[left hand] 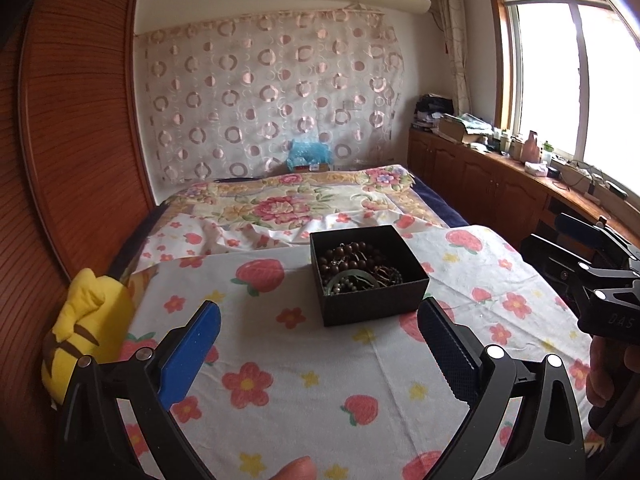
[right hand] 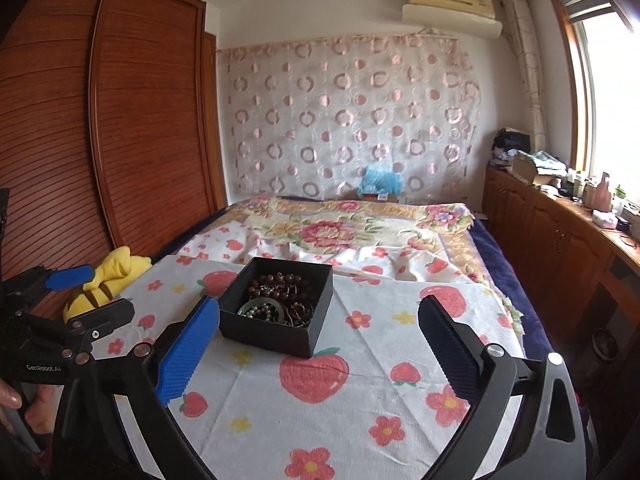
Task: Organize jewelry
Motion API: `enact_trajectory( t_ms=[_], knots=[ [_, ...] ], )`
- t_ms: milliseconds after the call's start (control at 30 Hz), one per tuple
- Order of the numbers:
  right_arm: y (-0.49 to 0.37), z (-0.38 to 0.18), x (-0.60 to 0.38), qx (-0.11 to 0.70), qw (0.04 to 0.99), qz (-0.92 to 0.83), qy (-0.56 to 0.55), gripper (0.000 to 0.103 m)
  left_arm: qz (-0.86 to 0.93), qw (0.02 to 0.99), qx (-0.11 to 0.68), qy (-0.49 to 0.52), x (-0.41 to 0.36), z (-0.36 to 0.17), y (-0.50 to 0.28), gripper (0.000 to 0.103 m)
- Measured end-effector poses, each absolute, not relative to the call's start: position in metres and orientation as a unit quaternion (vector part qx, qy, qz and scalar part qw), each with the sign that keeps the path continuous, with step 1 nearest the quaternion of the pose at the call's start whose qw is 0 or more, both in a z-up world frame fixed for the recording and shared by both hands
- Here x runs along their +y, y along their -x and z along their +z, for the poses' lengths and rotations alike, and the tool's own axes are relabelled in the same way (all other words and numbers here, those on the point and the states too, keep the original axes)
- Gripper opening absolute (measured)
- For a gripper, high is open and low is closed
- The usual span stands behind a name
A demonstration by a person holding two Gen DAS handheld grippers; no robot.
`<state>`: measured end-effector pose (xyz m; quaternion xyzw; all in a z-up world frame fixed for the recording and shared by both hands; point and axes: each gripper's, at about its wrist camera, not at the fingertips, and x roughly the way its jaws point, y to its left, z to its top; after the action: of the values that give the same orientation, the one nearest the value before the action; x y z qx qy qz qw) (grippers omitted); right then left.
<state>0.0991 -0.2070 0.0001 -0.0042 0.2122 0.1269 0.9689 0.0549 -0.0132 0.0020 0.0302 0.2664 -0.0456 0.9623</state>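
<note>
A black open box (left hand: 374,306) stands on the strawberry-print cloth (left hand: 280,360). It holds dark wooden beads (left hand: 352,254), a green bangle (left hand: 350,280) and tangled chains. The box also shows in the right wrist view (right hand: 272,332), with the beads (right hand: 280,282) and bangle (right hand: 262,306) inside. My left gripper (left hand: 320,356) is open and empty, a little short of the box. My right gripper (right hand: 320,348) is open and empty, the box just ahead beside its left finger (right hand: 188,350). Each gripper shows at the edge of the other's view.
A yellow plush toy (left hand: 86,336) lies at the cloth's left edge, against the wooden wardrobe (left hand: 72,140). The bed with a floral blanket (left hand: 296,200) lies behind. Wooden cabinets (left hand: 480,176) with clutter run under the window on the right.
</note>
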Motion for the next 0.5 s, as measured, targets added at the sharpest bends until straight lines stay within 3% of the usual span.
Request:
enact_trajectory(
  t_ms=[500],
  knots=[
    [-0.085,-0.003,-0.206,0.205,0.971,0.124,-0.008,0.100,-0.020,0.966,0.259,-0.008,0.008,0.001,-0.040,0.095]
  ],
)
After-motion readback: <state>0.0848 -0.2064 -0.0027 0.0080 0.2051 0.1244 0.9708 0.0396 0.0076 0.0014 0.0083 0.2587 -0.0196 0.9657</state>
